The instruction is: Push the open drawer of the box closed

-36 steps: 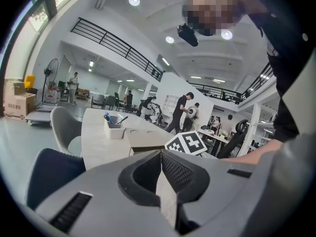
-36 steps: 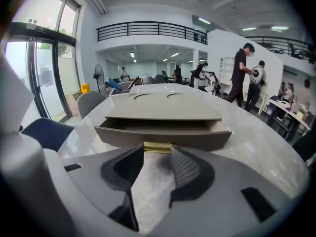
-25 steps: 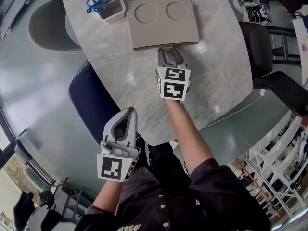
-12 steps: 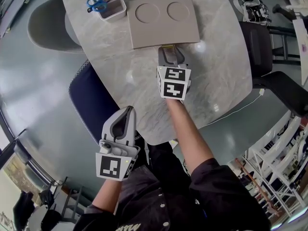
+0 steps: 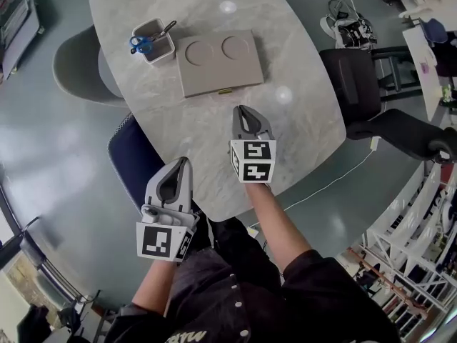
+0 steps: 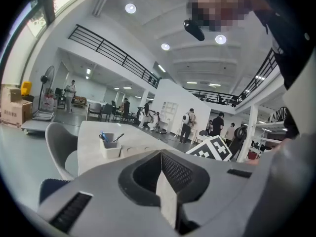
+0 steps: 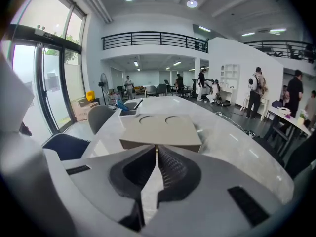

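Note:
The flat tan box (image 5: 218, 61) with two round hollows in its lid lies on the marble table (image 5: 307, 127). Its drawer sits flush, with a small brass handle (image 5: 226, 91) at the near edge. My right gripper (image 5: 243, 109) hovers over the table a short way in front of the box, apart from it. Its jaws are closing, tips together, with nothing between them. In the right gripper view the box (image 7: 160, 127) lies straight ahead of the right gripper (image 7: 157, 147). My left gripper (image 5: 185, 161) is shut and empty, off the table's near edge.
A white holder (image 5: 153, 40) with blue scissors and a pen stands left of the box. A grey chair (image 5: 75, 66) and a dark blue chair (image 5: 132, 156) stand at the table's left, a black chair (image 5: 353, 77) at its right. A cable runs on the floor.
The right gripper has drawn back from the box's front edge, where its tips stood at the handle. The head view now takes in more of the table. The left gripper has hardly moved.

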Tool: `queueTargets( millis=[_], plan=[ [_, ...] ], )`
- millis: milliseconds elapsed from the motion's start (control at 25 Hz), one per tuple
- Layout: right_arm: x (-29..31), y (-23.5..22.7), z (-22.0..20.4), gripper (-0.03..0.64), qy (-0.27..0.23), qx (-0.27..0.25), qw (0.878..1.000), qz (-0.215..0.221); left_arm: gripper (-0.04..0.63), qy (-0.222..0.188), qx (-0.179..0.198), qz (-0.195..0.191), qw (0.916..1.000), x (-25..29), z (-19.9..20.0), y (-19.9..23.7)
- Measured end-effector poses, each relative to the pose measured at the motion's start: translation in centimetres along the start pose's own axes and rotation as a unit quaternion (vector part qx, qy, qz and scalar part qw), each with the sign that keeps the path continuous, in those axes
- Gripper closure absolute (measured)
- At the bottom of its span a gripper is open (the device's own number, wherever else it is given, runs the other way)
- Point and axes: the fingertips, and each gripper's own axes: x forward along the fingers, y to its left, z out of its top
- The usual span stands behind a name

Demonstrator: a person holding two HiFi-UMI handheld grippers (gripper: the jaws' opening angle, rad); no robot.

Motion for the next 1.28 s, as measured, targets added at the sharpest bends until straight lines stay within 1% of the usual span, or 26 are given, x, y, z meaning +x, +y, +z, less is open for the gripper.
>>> queueTargets(
  millis=[240, 400, 560, 840, 1000, 1280],
  plan=[
    [-6.8, 1.0, 5.4, 0.618, -0.053, -0.002, 0.998, 0.029, 0.58, -0.033, 0.015, -0.007, 0.9993, -1.6, 4.4, -2.1],
    [-11.3, 2.0, 8.3, 0.62, -0.094, -0.008, 0.995, 0.044, 0.58, -0.053, 0.034, -0.01, 0.998, -2.5, 7.1, -3.4],
    [-15.1, 2.3, 11.2, 0.62, -0.134, -0.013, 0.99, 0.048, 0.58, -0.081, 0.059, -0.011, 0.9949, -3.1, 10.4, -3.8],
    [-20.6, 1.9, 14.7, 0.62, -0.189, -0.003, 0.981, 0.05, 0.58, -0.123, 0.081, 0.002, 0.9891, -5.0, 14.7, -2.9],
    [-23.8, 1.3, 15.6, 0.62, -0.213, 0.001, 0.976, 0.048, 0.58, -0.134, 0.079, 0.007, 0.9878, -6.4, 16.0, -3.1],
    [-27.9, -0.3, 16.5, 0.62, -0.269, 0.006, 0.962, 0.041, 0.58, -0.153, 0.09, 0.0, 0.9841, -7.9, 17.6, -4.0]
  ],
)
